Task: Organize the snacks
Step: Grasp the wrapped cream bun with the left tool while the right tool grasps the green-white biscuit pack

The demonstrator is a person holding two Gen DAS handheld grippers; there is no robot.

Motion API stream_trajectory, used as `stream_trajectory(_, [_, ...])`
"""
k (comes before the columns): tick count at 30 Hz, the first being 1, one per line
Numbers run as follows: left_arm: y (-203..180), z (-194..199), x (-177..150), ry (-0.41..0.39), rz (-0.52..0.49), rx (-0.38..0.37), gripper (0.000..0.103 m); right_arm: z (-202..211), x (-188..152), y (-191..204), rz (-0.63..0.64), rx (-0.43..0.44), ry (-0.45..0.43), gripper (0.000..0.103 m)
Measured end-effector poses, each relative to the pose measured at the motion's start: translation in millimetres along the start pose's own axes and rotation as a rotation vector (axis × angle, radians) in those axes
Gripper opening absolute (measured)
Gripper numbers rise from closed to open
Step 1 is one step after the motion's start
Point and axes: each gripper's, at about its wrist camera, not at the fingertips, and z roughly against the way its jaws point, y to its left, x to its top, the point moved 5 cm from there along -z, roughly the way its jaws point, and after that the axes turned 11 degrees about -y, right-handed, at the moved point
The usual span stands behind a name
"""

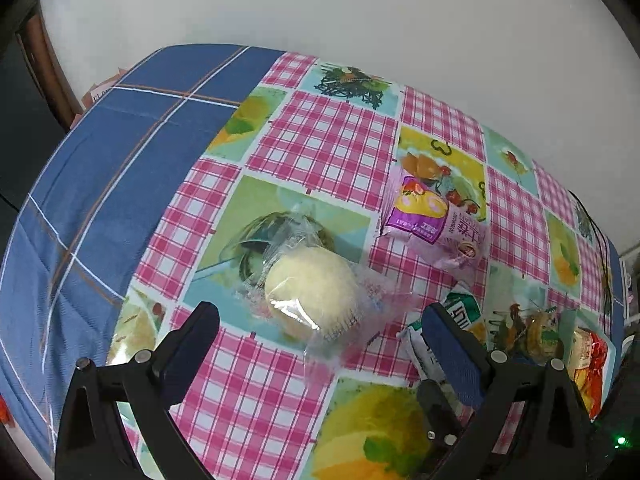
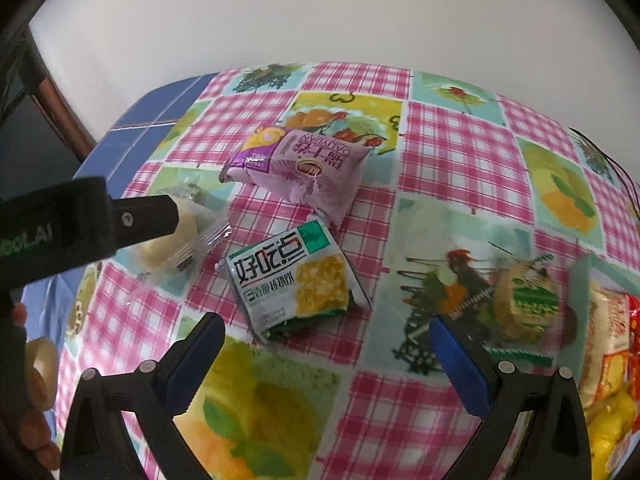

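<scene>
A pale round cake in a clear wrapper [image 1: 312,292] lies on the checked tablecloth, between the spread fingers of my open left gripper [image 1: 320,324], which touch nothing. A purple snack packet [image 1: 432,220] rests farther back on the right. In the right wrist view, my open right gripper [image 2: 326,344] hovers just short of a green-and-white packet [image 2: 292,284]. The purple packet [image 2: 300,164] lies behind it. The cake [image 2: 176,240] is at the left, partly under the left tool's black housing [image 2: 60,220]. The green-and-white packet [image 1: 460,312] is half hidden behind my left gripper's right finger.
A clear-wrapped biscuit [image 2: 524,300] lies right of the right gripper. A pale box [image 2: 580,276] at the far right holds red and yellow packs [image 2: 616,344]. A tape roll [image 2: 40,368] sits at the lower left. A blue cloth [image 1: 100,184] covers the table's left side, with a white wall behind.
</scene>
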Motion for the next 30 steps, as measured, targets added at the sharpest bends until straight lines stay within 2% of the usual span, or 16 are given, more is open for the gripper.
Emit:
stream_trajectory(8, [0.7,-18.6,-0.7,-0.005,0.032,-0.016,0.101,-16.3,4.1,2.1,0.01,-0.005,-0.009,0.102])
stream_trajectory(10, [-0.1,-22.5,-0.9,-0.008,0.04,-0.017,0.101,-17.8,5.1,2.3,0.003,0.004,-0.011,0.1])
stream_trajectory(14, [-0.5,-29.3,-3.0,-0.012,0.051,-0.002,0.101,-18.7,7.6,3.4,0.007,0.009,-0.022,0.089])
stream_trajectory(16, [0.2,-29.3,-2.3,-0.024,0.057,0.0,0.095,-19.6,8.1,4.4,0.01,0.014,-0.025,0.083])
stream_trajectory(18, [1.7,-27.4,-1.3,-0.028,0.077,-0.009,0.077,-19.7,8.3,4.0,0.009,0.01,-0.03,0.076])
stream_trajectory(26, [3.4,-23.5,-2.4,-0.03,0.094,-0.006,0.056,-14.4,8.0,-3.4,-0.021,0.008,-0.023,0.06])
stream_trajectory(30, [3.4,-19.7,-5.0,-0.026,0.101,-0.002,0.052,-10.3,6.1,-11.1,-0.046,-0.001,-0.007,0.057])
